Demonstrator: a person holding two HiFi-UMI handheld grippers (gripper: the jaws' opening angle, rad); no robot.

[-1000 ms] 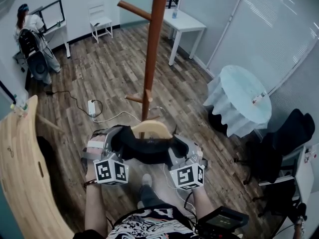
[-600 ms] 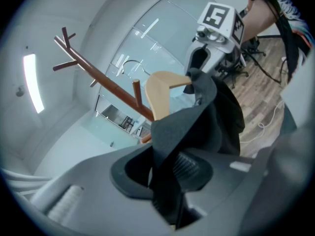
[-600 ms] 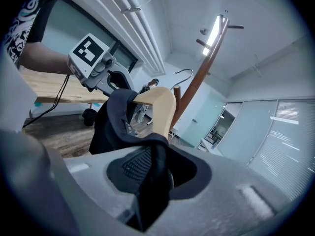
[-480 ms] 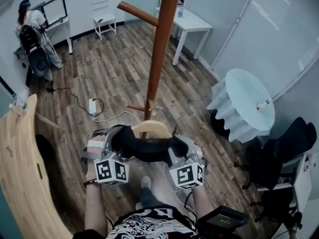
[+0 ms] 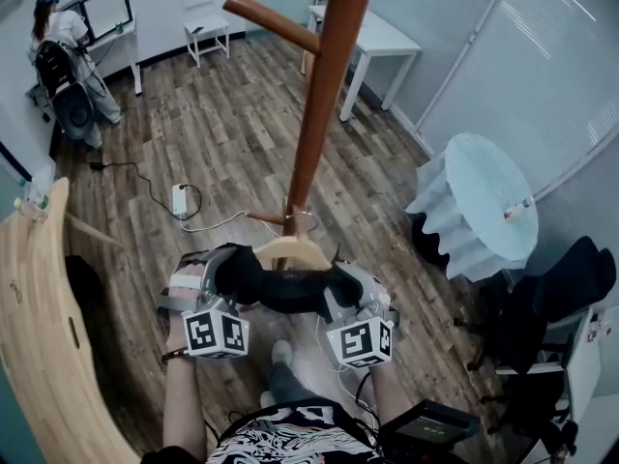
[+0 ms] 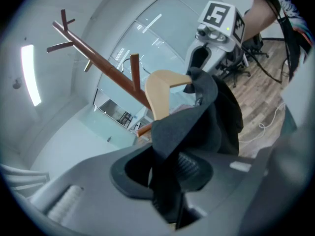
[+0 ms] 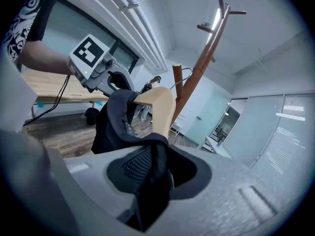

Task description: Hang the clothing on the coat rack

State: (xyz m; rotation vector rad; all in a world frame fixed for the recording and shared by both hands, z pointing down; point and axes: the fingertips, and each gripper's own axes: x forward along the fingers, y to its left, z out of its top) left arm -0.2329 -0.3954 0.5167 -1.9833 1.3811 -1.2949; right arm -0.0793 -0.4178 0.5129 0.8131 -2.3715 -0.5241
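Note:
A brown wooden coat rack (image 5: 319, 95) stands ahead of me, with one peg (image 5: 271, 22) pointing up and left and a short low peg (image 5: 266, 217). A dark garment (image 5: 280, 290) on a pale wooden hanger (image 5: 290, 251) is stretched between both grippers, just in front of the pole's foot. My left gripper (image 5: 227, 274) is shut on the garment's left end, with dark cloth (image 6: 170, 166) pinched between its pads. My right gripper (image 5: 346, 286) is shut on the right end, cloth (image 7: 152, 173) between its pads. The hanger (image 7: 160, 104) and its wire hook rise toward the rack (image 7: 202, 68).
A curved wooden counter (image 5: 39, 336) runs along the left. A power strip with cables (image 5: 179, 201) lies on the floor by the rack. A round cloth-covered table (image 5: 474, 201) and a black chair (image 5: 571, 278) stand at right, a white table (image 5: 377, 42) beyond. A person (image 5: 58, 56) sits at the far left.
The coat rack now looms larger and nearer in the head view, and its pole has shifted right. Both grippers keep the same hold on the garment.

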